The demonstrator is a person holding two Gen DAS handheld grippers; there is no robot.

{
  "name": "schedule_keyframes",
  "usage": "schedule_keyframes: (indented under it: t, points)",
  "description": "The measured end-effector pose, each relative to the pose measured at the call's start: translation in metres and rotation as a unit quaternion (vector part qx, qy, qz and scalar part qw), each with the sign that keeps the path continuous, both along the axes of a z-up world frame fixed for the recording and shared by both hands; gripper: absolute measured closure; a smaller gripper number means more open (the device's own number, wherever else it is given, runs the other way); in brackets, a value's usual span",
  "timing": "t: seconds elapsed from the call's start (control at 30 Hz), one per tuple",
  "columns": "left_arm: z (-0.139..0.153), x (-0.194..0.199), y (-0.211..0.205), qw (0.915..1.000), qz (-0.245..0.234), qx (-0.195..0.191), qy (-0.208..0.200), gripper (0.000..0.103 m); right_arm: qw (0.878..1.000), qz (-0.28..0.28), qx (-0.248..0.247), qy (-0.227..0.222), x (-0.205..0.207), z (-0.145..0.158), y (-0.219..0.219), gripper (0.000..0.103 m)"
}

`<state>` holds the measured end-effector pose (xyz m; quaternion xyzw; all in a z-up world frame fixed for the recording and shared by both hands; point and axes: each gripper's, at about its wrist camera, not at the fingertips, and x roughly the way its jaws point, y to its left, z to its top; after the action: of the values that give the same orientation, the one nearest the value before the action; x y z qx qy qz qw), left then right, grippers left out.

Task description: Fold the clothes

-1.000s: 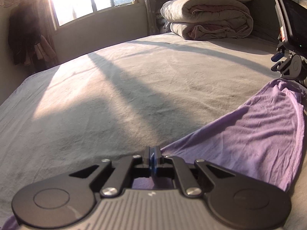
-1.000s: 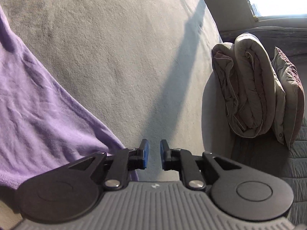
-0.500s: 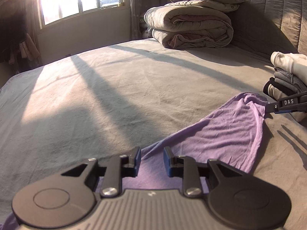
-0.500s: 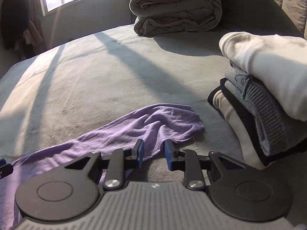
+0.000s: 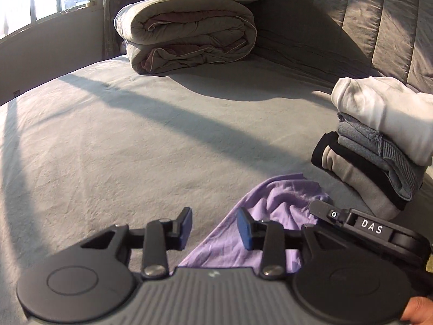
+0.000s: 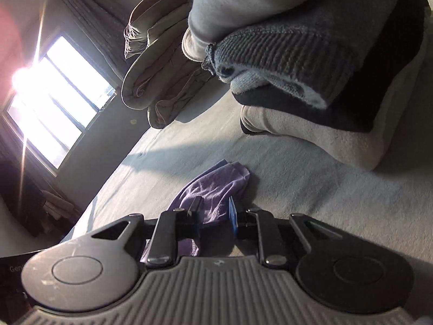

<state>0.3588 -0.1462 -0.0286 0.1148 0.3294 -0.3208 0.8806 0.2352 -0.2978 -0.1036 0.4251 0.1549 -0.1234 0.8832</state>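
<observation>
Your left gripper [image 5: 214, 226] sits low in the frame with its jaws spread wide, nothing between them, hovering over the grey bed sheet [image 5: 135, 146]. The purple shirt [image 5: 273, 211] lies bunched up just right of centre, running under the right-hand finger. Your right gripper [image 6: 215, 214] has its jaws apart too, with purple cloth lying between the fingers; can't really tell whether they touch it, the view's tilted and dim. The stack of folded clothes [image 5: 379, 146] sits at the right edge, near the shirt. A folded duvet [image 5: 186, 35] is up top, window [image 6: 54, 97] glaring at left.
</observation>
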Motion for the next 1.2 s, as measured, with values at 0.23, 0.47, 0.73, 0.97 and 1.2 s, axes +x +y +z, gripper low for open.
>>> schedule_keyframes:
  t: [0.23, 0.47, 0.73, 0.97, 1.2]
  points:
    - [-0.011, 0.03, -0.067, 0.994, -0.105, -0.009, 0.028, 0.066, 0.999, -0.029, 0.013, 0.017, -0.005, 0.014, -0.007, 0.096]
    - [-0.023, 0.034, -0.097, 0.9844, -0.164, 0.008, 0.063, 0.068, 0.996, -0.051, -0.069, 0.038, -0.007, 0.031, -0.004, 0.068]
    - [-0.026, 0.031, -0.087, 0.9881, -0.136, -0.039, 0.061, 0.103, 0.992, -0.008, -0.115, 0.052, 0.012, 0.024, 0.001, 0.06]
    - [-0.028, 0.039, -0.073, 0.9878, -0.076, -0.128, 0.047, 0.103, 0.996, -0.017, -0.085, 0.025, 0.006, 0.021, -0.011, 0.099]
    - [-0.048, 0.045, -0.079, 0.9861, -0.047, -0.15, 0.055, 0.103, 0.994, -0.04, -0.102, 0.026, 0.0, 0.023, -0.018, 0.1]
